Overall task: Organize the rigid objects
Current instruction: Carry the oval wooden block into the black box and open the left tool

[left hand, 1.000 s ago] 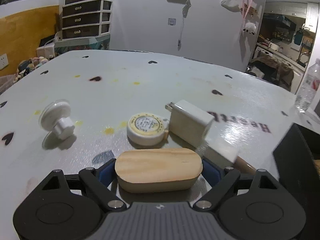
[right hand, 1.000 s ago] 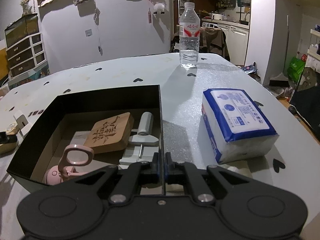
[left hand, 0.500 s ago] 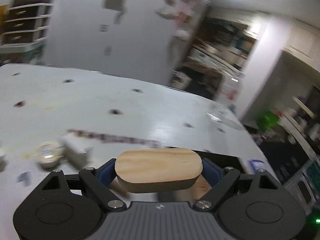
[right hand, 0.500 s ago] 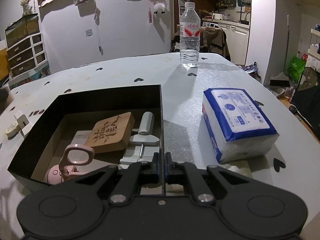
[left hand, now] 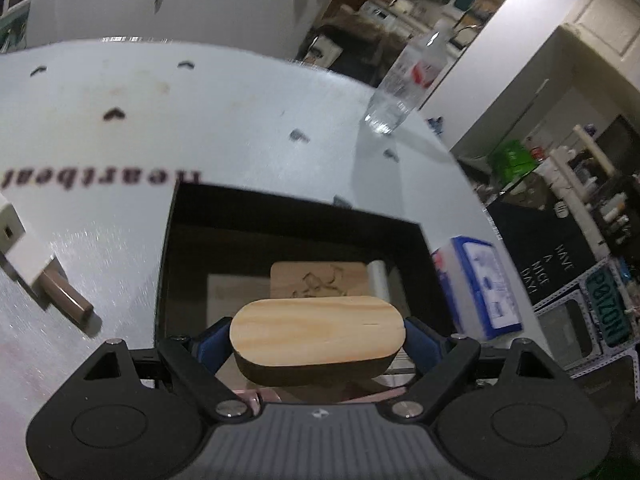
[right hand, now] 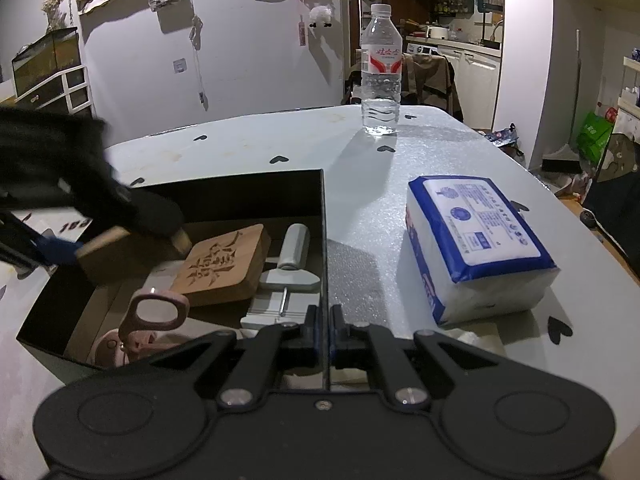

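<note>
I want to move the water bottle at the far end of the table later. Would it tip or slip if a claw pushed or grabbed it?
The water bottle stands upright, tall and narrow-based, so a push near the cap would likely tip it. It looks mostly full, so probably heavy for its size. Its clear, thin-looking plastic may flex and slip under a hard squeeze.

Oval wooden block, pale pine with rounded ends, lies flat and level, clamped at both ends in the left gripper, held above the open black box. In box: carved square wooden block lying flat, grey-white roller tool just beside it on the right, pink scissors at the near corner. White plug adapter lies on the table left of the box
</note>
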Motion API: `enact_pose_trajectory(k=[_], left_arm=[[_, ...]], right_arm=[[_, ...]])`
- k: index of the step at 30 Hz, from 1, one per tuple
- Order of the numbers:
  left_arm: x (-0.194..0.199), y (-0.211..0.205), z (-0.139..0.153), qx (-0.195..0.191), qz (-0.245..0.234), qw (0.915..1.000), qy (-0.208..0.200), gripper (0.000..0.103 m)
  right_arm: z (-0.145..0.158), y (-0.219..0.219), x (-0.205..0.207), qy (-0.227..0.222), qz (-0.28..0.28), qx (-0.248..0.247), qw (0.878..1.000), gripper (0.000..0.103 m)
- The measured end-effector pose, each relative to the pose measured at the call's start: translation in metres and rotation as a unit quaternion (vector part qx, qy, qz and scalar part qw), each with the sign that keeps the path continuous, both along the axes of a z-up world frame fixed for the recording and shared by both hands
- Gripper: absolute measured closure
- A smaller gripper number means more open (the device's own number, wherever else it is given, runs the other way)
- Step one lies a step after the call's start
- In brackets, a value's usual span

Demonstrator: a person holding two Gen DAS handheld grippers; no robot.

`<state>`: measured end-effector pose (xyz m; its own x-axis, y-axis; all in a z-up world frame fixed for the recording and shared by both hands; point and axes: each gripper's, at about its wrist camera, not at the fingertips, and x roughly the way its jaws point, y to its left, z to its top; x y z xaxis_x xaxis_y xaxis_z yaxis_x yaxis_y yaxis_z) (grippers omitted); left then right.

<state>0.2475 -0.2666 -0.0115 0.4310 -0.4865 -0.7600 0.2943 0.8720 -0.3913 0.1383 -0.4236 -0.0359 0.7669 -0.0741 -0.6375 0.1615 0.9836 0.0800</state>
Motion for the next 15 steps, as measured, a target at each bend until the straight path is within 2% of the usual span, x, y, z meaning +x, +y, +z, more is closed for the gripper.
enact_pose_trajectory(k=[1, 11, 15], left_arm=[[-0.001, -0.002, 0.0, 0.005, -0.001, 0.9999, -0.01, 0.014], [-0.012, -0.01, 0.0, 0.028, -0.025, 0.9993, 0.004, 0.014], [-0.012, -0.007, 0.001, 0.009, -0.026, 0.9992, 0.028, 0.006]], right_arm=[[0.0, 0.0, 0.0, -0.001, 0.001, 0.001, 1.0, 0.098], [-0.001, -0.004, -0.001, -0.005, 0.005, 0.013, 1.0, 0.098], [-0.001, -0.005, -0.001, -0.006, 0.005, 0.014, 1.0, 0.098]])
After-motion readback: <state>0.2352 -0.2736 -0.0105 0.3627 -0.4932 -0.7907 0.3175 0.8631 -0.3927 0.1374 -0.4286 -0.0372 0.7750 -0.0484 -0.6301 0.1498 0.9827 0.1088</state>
